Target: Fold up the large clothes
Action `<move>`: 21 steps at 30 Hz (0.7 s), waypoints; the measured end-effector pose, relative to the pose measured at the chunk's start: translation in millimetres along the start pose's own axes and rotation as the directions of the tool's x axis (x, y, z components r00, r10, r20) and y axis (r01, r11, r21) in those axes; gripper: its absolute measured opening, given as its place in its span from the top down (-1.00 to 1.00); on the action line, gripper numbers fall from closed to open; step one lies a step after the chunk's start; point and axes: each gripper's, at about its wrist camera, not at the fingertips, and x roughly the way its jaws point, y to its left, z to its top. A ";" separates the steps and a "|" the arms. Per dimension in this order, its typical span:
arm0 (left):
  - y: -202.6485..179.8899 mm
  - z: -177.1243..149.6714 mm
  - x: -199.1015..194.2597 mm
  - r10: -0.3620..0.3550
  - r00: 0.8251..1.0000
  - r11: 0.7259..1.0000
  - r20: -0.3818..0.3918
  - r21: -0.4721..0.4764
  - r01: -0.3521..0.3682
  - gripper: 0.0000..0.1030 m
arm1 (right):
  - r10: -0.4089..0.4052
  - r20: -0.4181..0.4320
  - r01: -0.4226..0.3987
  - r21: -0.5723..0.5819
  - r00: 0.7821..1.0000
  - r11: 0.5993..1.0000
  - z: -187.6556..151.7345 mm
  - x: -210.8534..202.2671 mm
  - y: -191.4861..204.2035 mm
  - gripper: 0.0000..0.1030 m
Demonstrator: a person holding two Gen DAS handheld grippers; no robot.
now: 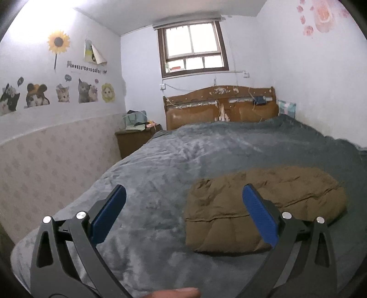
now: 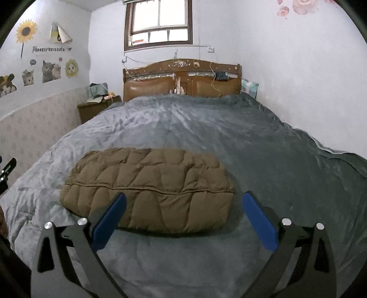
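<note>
olive-brown quilted jacket [image 2: 149, 188]: folded into a thick oblong bundle, lying flat on the near part of the bed; one stitched seam runs along its length; nothing grips it.
jacket, left wrist view [image 1: 263, 206]: sits right of centre, partly behind the right-hand blue pad.
grey plush blanket [image 2: 206, 128]: covers the whole bed, lightly rumpled, under the jacket on all sides.
left gripper [image 1: 183, 194]: fingers spread wide, holding nothing; raised over the blanket, with the jacket's left end behind its right-hand pad.
left pads [image 1: 107, 215]: blue, on black arms with silver rivets.
right gripper [image 2: 183, 199]: fingers spread wide, holding nothing; the jacket's near edge shows between and beyond them; contact cannot be told.
right pads [image 2: 259, 222]: blue, same build.
fingertip [image 1: 176, 293]: a bit of skin at the bottom edge of the left wrist view.
wooden headboard [image 2: 181, 79]: brown, padded panels, worn, at the far end of the bed; cords hang over it.
window [image 1: 192, 48]: dark frame, bright panes, above the headboard.
bedside cabinet [image 1: 135, 139]: brown, left of the bed, small items piled on top.
cat stickers [image 1: 87, 90]: on the left wall.
sunflower sticker [image 1: 58, 42]: above the cats.
pink rose stickers [image 2: 298, 5]: high on the right wall.
</note>
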 end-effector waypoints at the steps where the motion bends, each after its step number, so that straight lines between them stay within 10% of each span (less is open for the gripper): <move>1: 1.9 -0.3 0.3 -0.008 1.000 1.000 -0.005 -0.012 0.008 -0.94 | 0.009 -0.009 -0.009 0.008 1.000 1.000 -0.2 1.4 -1.4 -0.96; 21: 6.5 -3.0 4.0 -0.028 0.999 0.999 -0.041 -0.020 0.027 -0.94 | -0.008 -0.008 0.008 -0.033 1.000 0.999 0.7 -3.0 3.1 -0.96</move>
